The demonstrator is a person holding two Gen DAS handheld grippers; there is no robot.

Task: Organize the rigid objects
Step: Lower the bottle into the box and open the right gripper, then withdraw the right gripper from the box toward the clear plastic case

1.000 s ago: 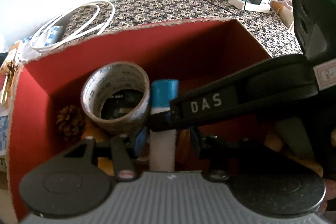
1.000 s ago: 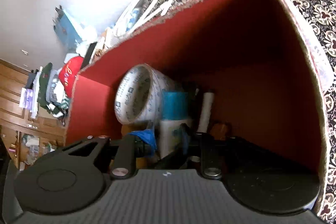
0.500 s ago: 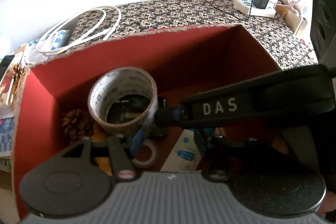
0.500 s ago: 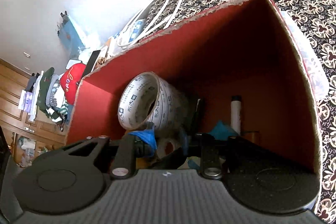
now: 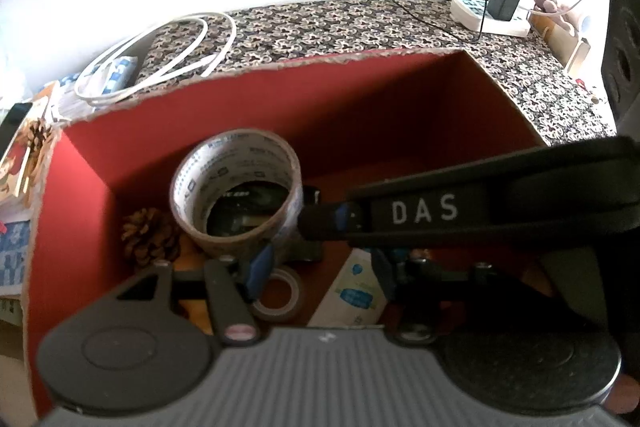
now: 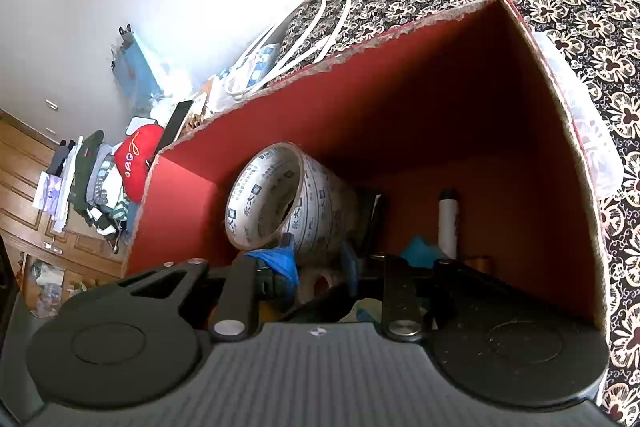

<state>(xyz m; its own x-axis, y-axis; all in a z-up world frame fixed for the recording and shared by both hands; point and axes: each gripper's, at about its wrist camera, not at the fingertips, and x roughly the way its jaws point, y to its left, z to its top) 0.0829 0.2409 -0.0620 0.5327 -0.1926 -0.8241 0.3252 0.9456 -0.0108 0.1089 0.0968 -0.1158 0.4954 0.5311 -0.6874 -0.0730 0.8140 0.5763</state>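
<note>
- Inside the red cardboard box [image 5: 360,115], the white bottle [image 5: 356,297] now lies flat beside the tape roll [image 5: 236,199], released a second ago.
- Left gripper [image 5: 320,267] and right gripper [image 6: 320,263] both hang spread, holding nothing; one item stowed.

Tape roll [image 6: 280,203] blocks the box's [image 6: 420,99] left; right side open.

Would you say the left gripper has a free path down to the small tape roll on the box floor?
Probably yes: the small tape roll lies uncovered just beyond the left gripper, beside the large tape roll.
</note>
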